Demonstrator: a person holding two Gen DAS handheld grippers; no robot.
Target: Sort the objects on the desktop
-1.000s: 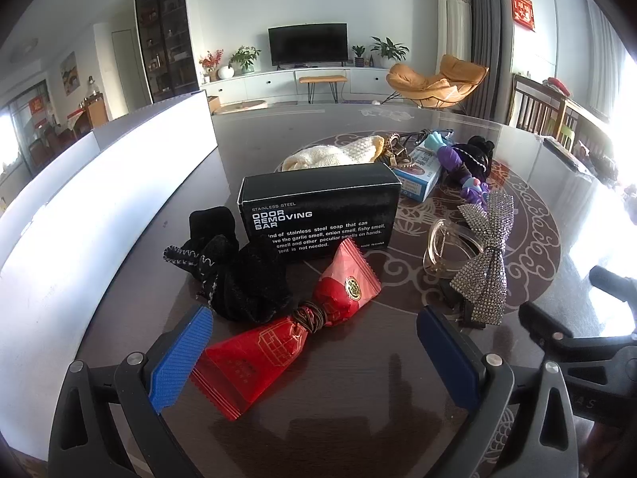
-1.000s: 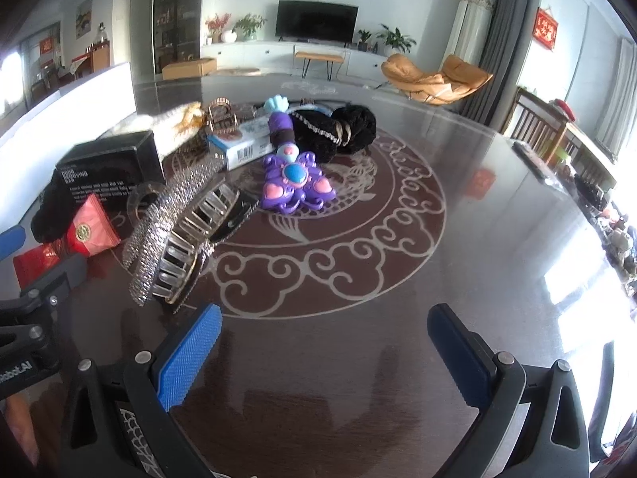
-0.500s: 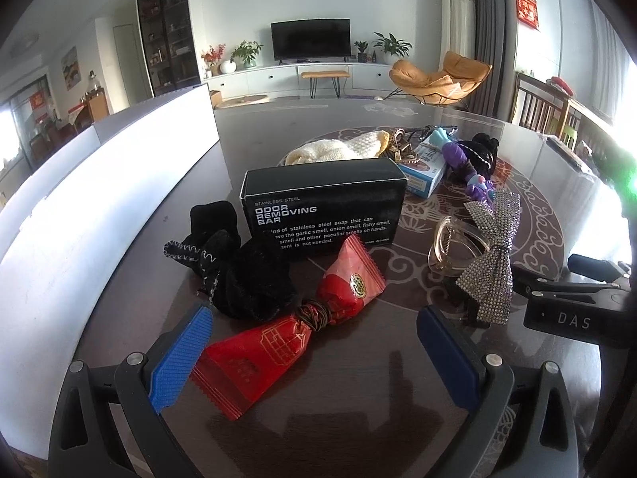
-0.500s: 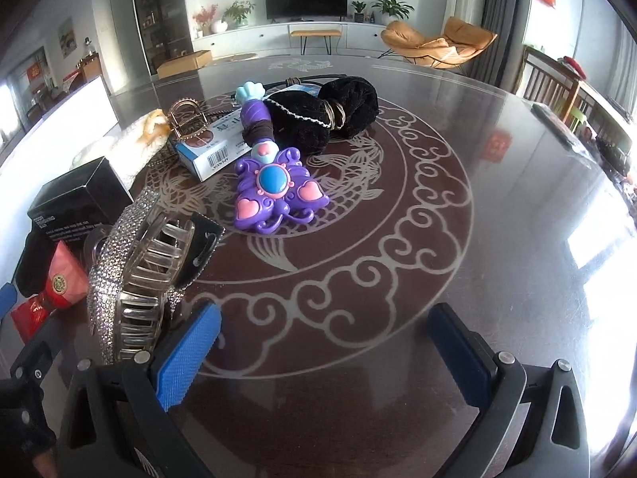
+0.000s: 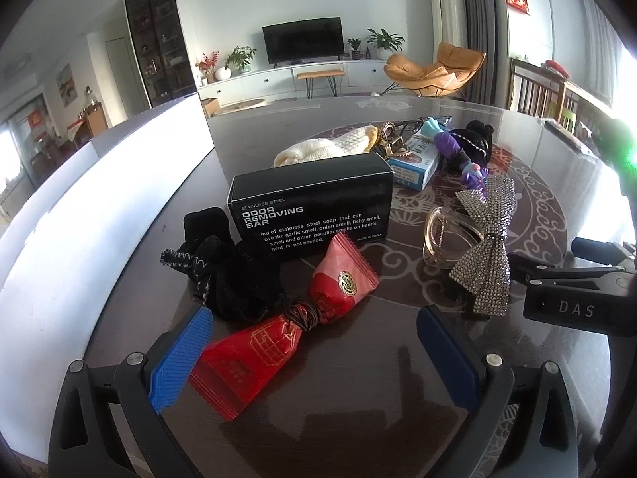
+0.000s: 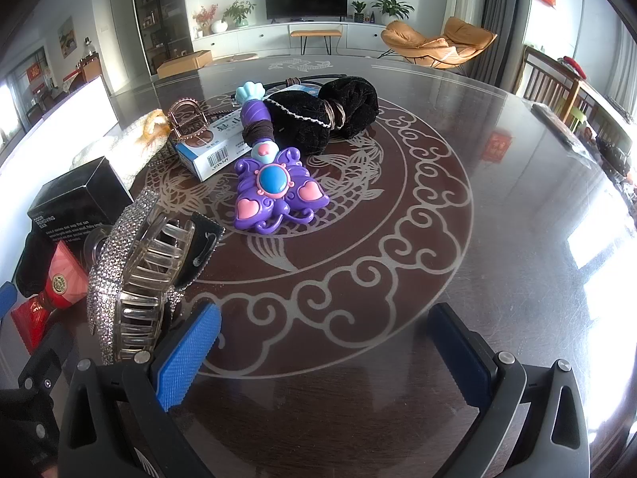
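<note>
My left gripper is open and empty, low over the table; a red snack packet tied with a hair band lies between its fingers. Beyond lie a black cloth, a black soap box, a clear claw clip and a rhinestone bow. My right gripper is open and empty. The bow and claw clip sit by its left finger. Ahead lie a purple toy wand, a blue-white box and a black cloth bundle.
A white wall or panel borders the table on the left. A cream knitted cloth and a bronze claw clip lie behind the boxes. The right gripper's body shows at the right of the left wrist view.
The right gripper has moved forward and left, closer to the bow and claw clip. The left gripper has stayed almost still.
</note>
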